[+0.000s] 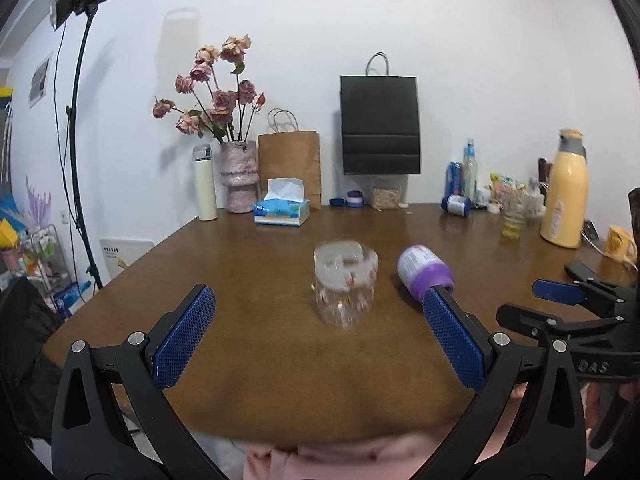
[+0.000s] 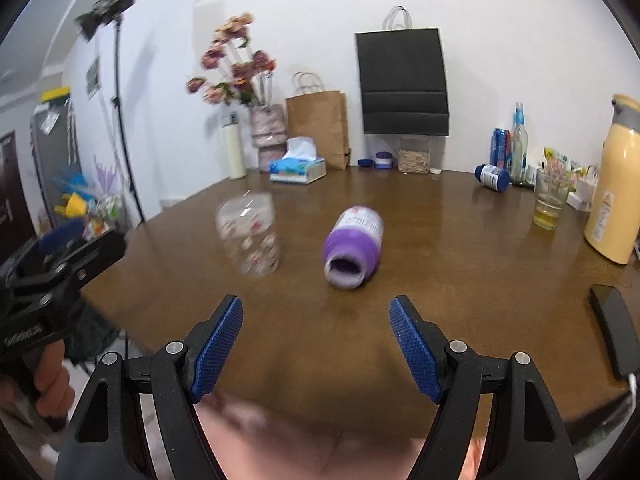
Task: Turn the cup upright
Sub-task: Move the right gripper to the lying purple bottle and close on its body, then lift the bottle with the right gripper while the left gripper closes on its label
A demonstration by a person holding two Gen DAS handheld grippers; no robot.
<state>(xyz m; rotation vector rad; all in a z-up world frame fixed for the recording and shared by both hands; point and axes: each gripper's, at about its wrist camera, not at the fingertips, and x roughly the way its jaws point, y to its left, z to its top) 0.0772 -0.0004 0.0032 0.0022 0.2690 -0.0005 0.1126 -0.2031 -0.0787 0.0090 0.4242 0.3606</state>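
A clear glass cup (image 1: 346, 282) with small printed figures stands upside down on the brown table (image 1: 260, 248), base up. It also shows in the right wrist view (image 2: 250, 236), blurred. My left gripper (image 1: 318, 300) is open and empty, short of the cup, its fingers to either side of it. A purple-and-white bottle (image 2: 354, 246) lies on its side with its mouth toward me; it also shows in the left wrist view (image 1: 424, 270). My right gripper (image 2: 316, 310) is open and empty, short of the bottle.
Along the back edge stand a cream flask (image 1: 206, 184), a vase of roses (image 1: 238, 176), a tissue box (image 1: 282, 208), paper bags (image 1: 378, 124), jars, bottles, a glass of yellow liquid (image 2: 550, 200) and a yellow thermos (image 2: 614, 184). A black phone (image 2: 614, 328) lies right.
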